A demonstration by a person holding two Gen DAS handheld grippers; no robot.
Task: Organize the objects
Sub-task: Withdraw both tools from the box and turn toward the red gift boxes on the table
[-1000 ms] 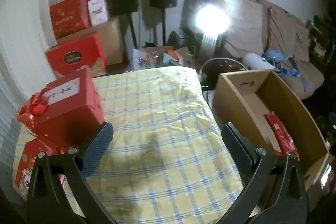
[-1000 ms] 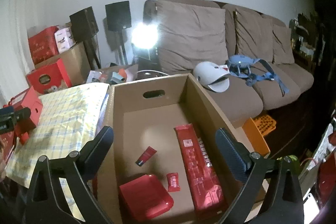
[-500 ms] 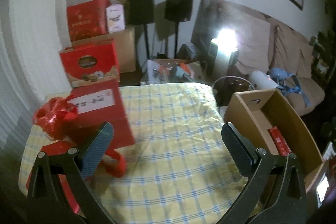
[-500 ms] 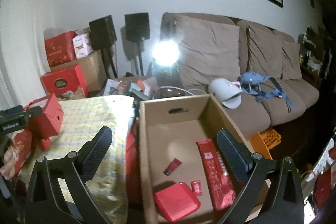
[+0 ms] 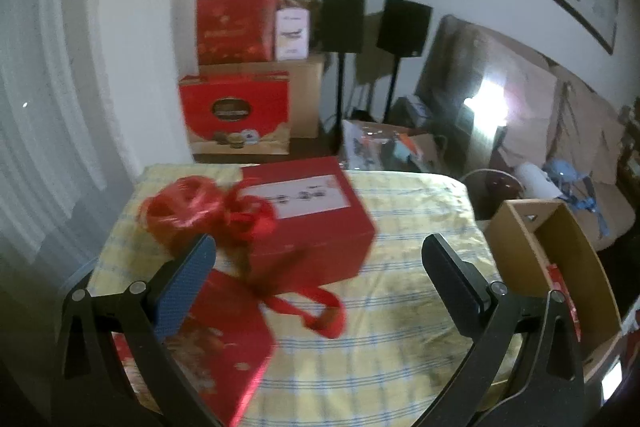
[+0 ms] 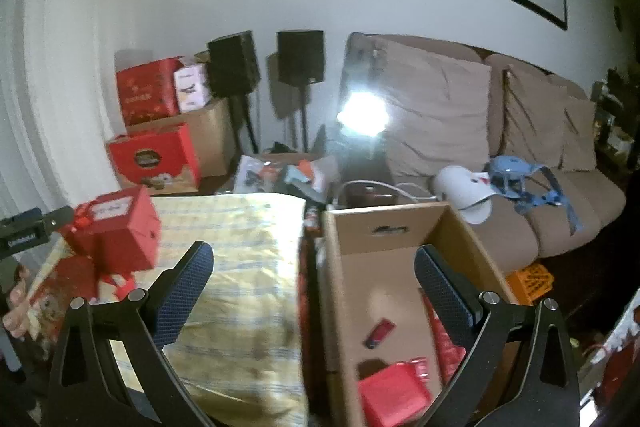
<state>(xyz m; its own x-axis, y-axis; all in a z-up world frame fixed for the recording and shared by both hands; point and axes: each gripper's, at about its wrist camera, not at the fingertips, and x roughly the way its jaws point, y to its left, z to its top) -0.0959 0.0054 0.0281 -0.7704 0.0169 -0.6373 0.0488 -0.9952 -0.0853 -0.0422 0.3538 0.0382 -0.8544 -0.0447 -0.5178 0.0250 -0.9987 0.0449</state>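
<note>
A red gift box (image 5: 308, 223) with a white label and a red bow (image 5: 188, 207) sits on the yellow checked tablecloth (image 5: 400, 327); a flat red box (image 5: 224, 343) lies in front of it. My left gripper (image 5: 320, 283) is open just short of the gift box, holding nothing. My right gripper (image 6: 314, 287) is open and empty above the gap between the table (image 6: 248, 291) and an open cardboard box (image 6: 384, 227). That box holds a flat red packet (image 6: 394, 393), a small red tube (image 6: 378, 333) and a long red pack (image 6: 446, 343). The gift box (image 6: 120, 231) shows at the left.
Stacked red and brown boxes (image 5: 236, 115) and two black speakers (image 5: 372, 23) stand against the back wall. A beige sofa (image 6: 500, 147) with a white helmet (image 6: 464, 191) lies to the right. A bright lamp (image 6: 362, 117) glares near the sofa's end. A hand (image 6: 18, 311) shows at far left.
Both grippers have pulled back and swung left. The gift box now sits centred ahead of my left gripper; the cardboard box has slid right in the right wrist view.
</note>
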